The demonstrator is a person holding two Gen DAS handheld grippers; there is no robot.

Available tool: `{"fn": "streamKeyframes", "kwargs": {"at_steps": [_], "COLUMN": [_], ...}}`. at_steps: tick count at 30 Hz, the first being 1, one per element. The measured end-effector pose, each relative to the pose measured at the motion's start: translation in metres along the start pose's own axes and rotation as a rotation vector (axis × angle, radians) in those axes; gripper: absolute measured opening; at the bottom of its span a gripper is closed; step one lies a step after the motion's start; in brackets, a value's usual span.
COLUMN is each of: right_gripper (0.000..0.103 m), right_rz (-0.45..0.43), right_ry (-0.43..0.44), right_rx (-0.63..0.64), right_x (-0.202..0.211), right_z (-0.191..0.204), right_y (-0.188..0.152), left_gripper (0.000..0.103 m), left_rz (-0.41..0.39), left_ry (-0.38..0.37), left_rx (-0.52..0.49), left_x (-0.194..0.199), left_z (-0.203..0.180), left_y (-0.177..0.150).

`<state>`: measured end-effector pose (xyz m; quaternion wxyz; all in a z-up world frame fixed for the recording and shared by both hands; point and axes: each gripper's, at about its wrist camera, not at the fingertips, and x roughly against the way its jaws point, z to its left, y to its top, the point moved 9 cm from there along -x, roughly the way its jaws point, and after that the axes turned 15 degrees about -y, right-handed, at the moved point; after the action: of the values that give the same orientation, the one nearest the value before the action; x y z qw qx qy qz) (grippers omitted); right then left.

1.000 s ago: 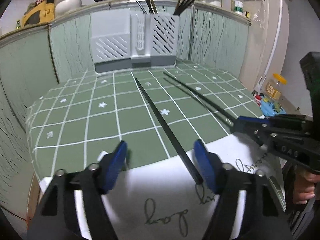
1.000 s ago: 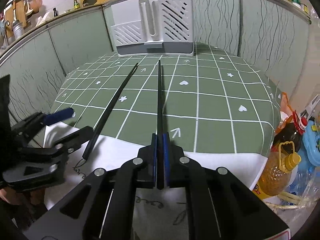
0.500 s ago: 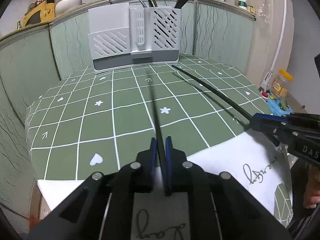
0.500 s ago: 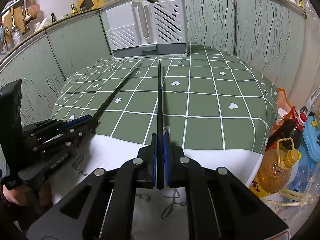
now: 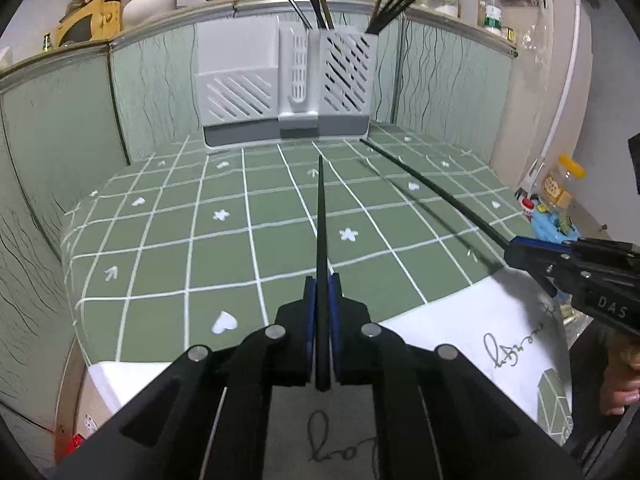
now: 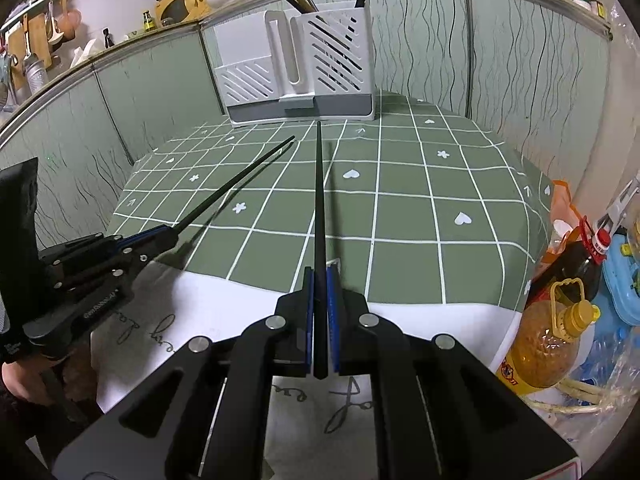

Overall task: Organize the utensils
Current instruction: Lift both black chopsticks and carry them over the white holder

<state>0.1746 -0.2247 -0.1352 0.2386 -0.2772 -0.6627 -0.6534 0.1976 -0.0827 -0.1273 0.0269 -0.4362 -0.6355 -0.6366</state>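
Observation:
My left gripper [image 5: 321,280] is shut on a black chopstick [image 5: 321,216] that points forward above the green checked tablecloth. My right gripper [image 6: 319,274] is shut on a second black chopstick [image 6: 319,200], also held off the table. Each gripper shows in the other view: the right gripper [image 5: 510,249] with its chopstick [image 5: 432,190], and the left gripper [image 6: 170,232] with its chopstick [image 6: 236,184]. Both chopsticks point toward a white slotted utensil holder [image 5: 288,92] at the table's far edge, also in the right wrist view [image 6: 296,68]. Dark utensils stand in its right compartment.
Green patterned wall panels enclose the table at the back and sides. A cooking oil bottle [image 6: 548,344] and blue items stand off the table's right edge. A white cloth border with writing [image 6: 224,312] covers the near edge. A shelf above holds pots and bottles.
My left gripper was open around the lying chopstick a second ago; it shut on it and lifted it. Both grippers have moved closer to the holder with their chopsticks.

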Motion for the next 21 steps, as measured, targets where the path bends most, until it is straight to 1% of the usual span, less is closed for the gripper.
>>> {"fn": "streamKeyframes", "kwargs": {"at_steps": [5,11,21], "right_gripper": [0.006,0.006,0.006], "right_rz": [-0.021,-0.053,-0.147], "right_ry": [0.006,0.007,0.009], "right_rx": [0.017,0.001,-0.019], "right_x": [0.009,0.023,0.056], "right_z": [0.003,0.001,-0.001], "right_y": [0.008,0.025,0.069], "left_gripper": [0.006,0.006,0.006], "left_rz": [-0.041,-0.098,-0.147], "left_ry": [-0.004,-0.011,-0.019], "left_rx": [-0.004,-0.007,-0.025], "left_x": [0.017,0.04,0.067], "left_z": [0.0,0.001,0.003], "left_y": [0.014,0.037,0.072]}}
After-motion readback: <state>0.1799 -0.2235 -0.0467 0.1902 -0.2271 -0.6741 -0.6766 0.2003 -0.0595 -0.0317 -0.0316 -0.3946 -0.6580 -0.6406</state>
